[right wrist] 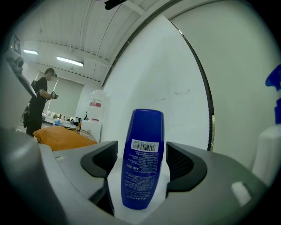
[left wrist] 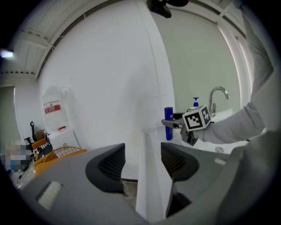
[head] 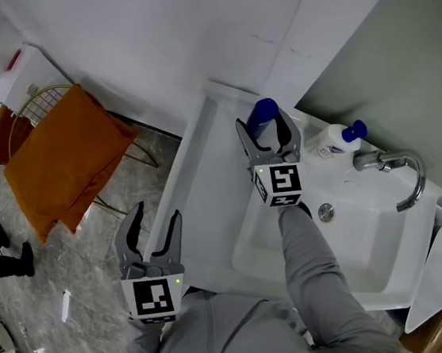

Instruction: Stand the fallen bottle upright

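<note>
Right gripper view: bottle (right wrist: 142, 160) upright between parted fingers (right wrist: 102, 161).

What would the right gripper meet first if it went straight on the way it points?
The blue bottle, standing upright between the right gripper's open jaws with a gap each side. The white wall lies behind it; depth unclear.

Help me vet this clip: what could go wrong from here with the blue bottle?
The bottle stands between the parted jaws of the right tool, gaps slim; a crooked pull-back could clip and topple it. Its foot looks narrower than its body, so it may tip easily. It stands beside the sink, so a fall could drop it in.
</note>
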Action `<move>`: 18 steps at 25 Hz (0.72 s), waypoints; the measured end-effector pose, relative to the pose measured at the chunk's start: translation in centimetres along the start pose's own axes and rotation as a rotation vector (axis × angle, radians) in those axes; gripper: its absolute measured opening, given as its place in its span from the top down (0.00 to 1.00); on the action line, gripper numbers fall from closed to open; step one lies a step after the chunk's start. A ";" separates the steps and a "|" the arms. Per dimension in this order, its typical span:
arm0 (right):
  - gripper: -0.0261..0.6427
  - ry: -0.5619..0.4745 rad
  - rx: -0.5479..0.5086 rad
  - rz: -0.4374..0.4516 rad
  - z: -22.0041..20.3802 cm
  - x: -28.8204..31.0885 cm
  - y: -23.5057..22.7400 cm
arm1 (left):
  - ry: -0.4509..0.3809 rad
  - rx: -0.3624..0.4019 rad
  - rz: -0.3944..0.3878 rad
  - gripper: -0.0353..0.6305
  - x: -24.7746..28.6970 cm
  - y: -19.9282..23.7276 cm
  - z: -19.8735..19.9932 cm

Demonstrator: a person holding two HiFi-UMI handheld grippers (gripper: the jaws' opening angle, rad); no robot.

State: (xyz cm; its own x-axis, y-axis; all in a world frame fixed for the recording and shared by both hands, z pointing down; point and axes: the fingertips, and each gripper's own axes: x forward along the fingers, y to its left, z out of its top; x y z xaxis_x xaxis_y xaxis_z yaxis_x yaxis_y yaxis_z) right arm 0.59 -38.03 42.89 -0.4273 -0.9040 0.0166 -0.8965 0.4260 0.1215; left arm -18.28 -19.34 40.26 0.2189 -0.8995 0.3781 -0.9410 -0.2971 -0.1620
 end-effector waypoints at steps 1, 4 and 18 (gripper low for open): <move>0.47 -0.003 -0.002 -0.002 0.2 -0.1 -0.1 | -0.002 -0.002 0.001 0.49 -0.1 0.0 0.0; 0.47 -0.016 -0.013 -0.010 1.2 -0.4 -0.5 | -0.026 0.009 0.004 0.49 -0.2 0.1 0.2; 0.48 -0.053 0.011 -0.089 4.9 -9.2 -2.1 | -0.101 -0.018 -0.023 0.49 -2.4 -1.4 1.7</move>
State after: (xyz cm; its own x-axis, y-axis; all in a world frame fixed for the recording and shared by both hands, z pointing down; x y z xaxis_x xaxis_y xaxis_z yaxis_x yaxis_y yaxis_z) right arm 5.84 -30.48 37.66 -0.3512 -0.9352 -0.0463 -0.9323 0.3447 0.1096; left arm -17.03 -17.32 38.06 0.2645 -0.9204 0.2878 -0.9396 -0.3132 -0.1380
